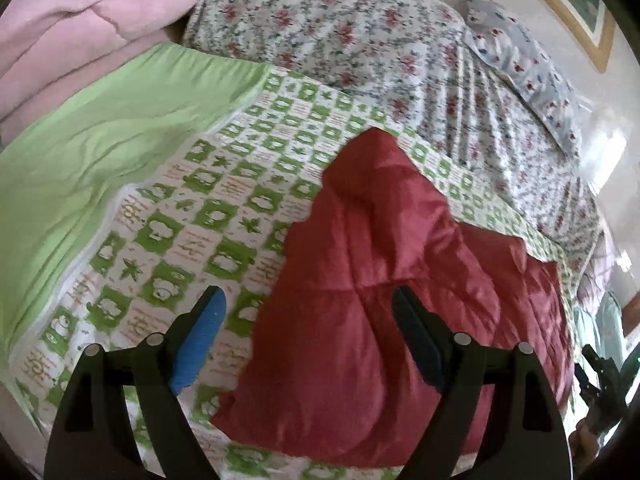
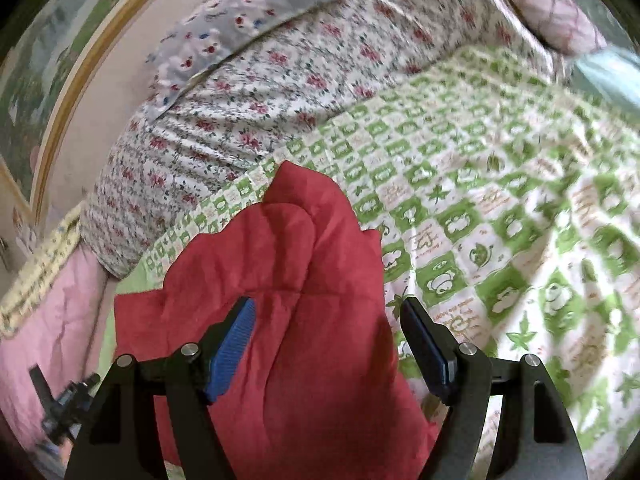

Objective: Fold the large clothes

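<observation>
A red quilted garment (image 1: 384,264) lies bunched on a bed, on a green-and-white patterned cover (image 1: 192,208). My left gripper (image 1: 308,300) is open and empty above the garment's near left part, its blue pad (image 1: 200,340) over the cover. In the right wrist view the same red garment (image 2: 280,280) lies below my right gripper (image 2: 328,312), which is open and empty above its right edge. The patterned cover (image 2: 500,200) spreads to the right.
A floral sheet (image 1: 360,40) and a floral pillow (image 1: 520,60) lie at the far side by the wall. A plain green fabric (image 1: 100,140) and a pink blanket (image 1: 80,20) lie at the left. A framed picture (image 2: 48,80) hangs on the wall.
</observation>
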Demonstrator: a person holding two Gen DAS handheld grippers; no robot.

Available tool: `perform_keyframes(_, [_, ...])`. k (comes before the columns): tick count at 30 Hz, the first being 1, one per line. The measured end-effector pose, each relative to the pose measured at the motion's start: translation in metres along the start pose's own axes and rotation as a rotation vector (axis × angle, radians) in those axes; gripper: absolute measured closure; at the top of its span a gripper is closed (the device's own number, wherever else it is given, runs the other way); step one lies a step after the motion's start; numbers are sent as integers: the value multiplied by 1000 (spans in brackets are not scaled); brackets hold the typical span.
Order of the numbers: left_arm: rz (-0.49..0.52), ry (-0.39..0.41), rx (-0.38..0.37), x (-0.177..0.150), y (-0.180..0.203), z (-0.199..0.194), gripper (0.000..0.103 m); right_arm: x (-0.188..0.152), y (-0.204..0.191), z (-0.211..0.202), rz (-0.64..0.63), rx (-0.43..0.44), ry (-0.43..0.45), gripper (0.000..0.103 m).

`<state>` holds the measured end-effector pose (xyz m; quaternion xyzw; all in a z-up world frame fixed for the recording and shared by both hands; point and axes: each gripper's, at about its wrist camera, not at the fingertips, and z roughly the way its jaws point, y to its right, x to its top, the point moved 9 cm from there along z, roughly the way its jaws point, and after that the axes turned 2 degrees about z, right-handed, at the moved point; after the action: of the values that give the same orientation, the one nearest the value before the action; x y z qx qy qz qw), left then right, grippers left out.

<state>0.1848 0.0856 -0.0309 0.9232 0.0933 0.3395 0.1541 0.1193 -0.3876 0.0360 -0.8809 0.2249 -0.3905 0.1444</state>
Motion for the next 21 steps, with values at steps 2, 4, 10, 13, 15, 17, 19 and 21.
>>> perform_keyframes(2, [23,-10,-12,-3,10,-3,17,0,-9,-6,-38,-16,17,26])
perform_keyframes(4, [52,-15,-20,-6,20,-5,17,-2,-21,-11,-90,-27,28,26])
perform_keyframes(10, [146,-40,-39,-19,53,-11,17,-19,-59,-9,-213,-6,0,26])
perform_keyframes(13, [197,-47,-47,-25,68,-14,17,-31,-76,-3,-267,1,-27,25])
perform_keyframes(15, [226,-50,-67,-29,79,-16,17,-40,-90,0,-320,4,-42,25])
perform_keyframes(17, [261,-44,-75,-32,89,-18,17,-46,-101,3,-361,13,-50,25])
perform_keyframes(19, [296,-28,-75,-32,97,-19,17,-54,-111,7,-402,19,-67,25])
perform_keyframes(21, [321,-17,-91,-33,106,-19,17,-59,-118,14,-432,26,-91,25])
